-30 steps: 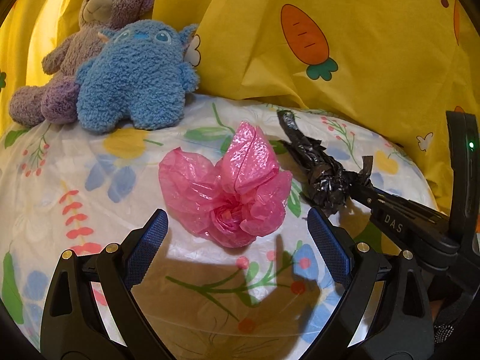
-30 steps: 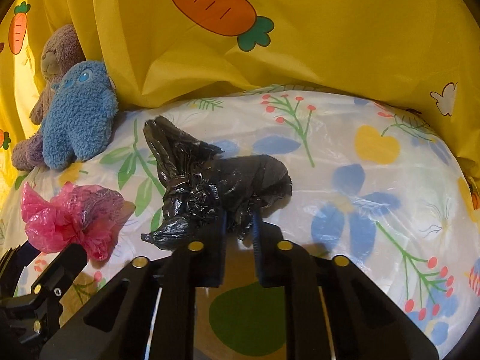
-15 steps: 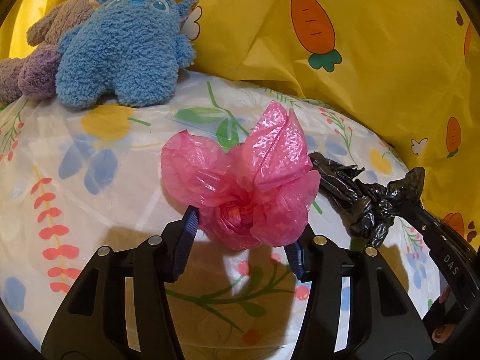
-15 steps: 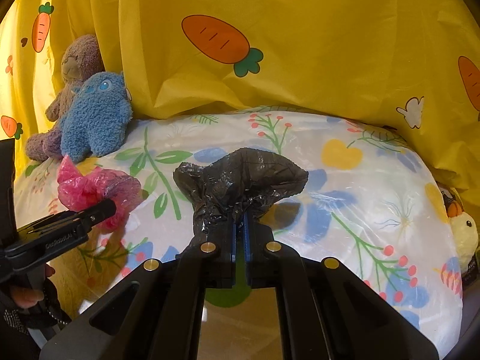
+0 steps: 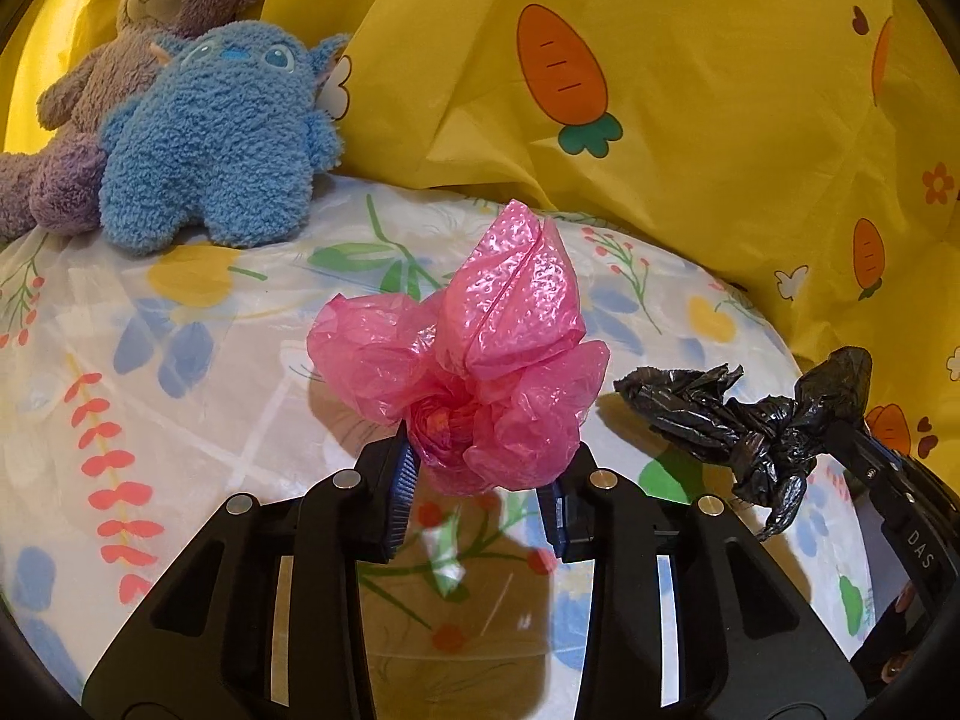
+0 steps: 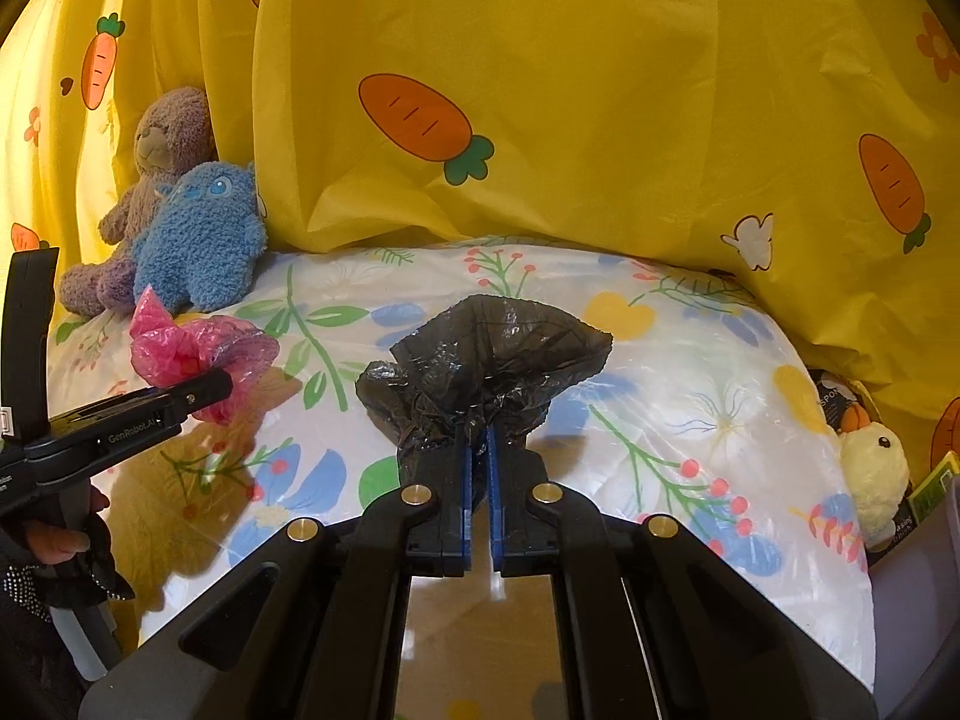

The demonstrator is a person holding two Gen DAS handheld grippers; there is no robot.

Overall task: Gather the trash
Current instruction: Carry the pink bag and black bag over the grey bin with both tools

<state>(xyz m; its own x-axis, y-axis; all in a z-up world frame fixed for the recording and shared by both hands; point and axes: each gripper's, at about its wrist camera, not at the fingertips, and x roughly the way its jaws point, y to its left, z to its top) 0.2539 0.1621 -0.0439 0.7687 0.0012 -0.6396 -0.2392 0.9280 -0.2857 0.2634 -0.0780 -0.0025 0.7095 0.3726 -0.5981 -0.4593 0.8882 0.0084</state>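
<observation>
A crumpled pink plastic bag (image 5: 480,354) is pinched at its base between the blue pads of my left gripper (image 5: 489,462), whose jaws are closing on it; it hangs just above the floral cover (image 5: 180,396). My right gripper (image 6: 478,438) is shut on a crumpled black plastic bag (image 6: 498,348), lifted off the cover. In the left wrist view the black bag (image 5: 720,414) hangs at the right from the right gripper (image 5: 837,429). The right wrist view shows the pink bag (image 6: 192,348) at the left in the left gripper (image 6: 210,390).
A blue plush toy (image 5: 216,138) and a purple-brown teddy (image 5: 168,0) sit at the back left against a yellow carrot-print cloth (image 5: 690,120). A yellow chick toy (image 6: 870,474) and a grey container edge (image 6: 918,588) lie past the cover's right side.
My left gripper's jaws closed from wide open onto the pink bag's base and lifted it slightly. The right gripper, holding the black bag, rose and drew back from the cover.
</observation>
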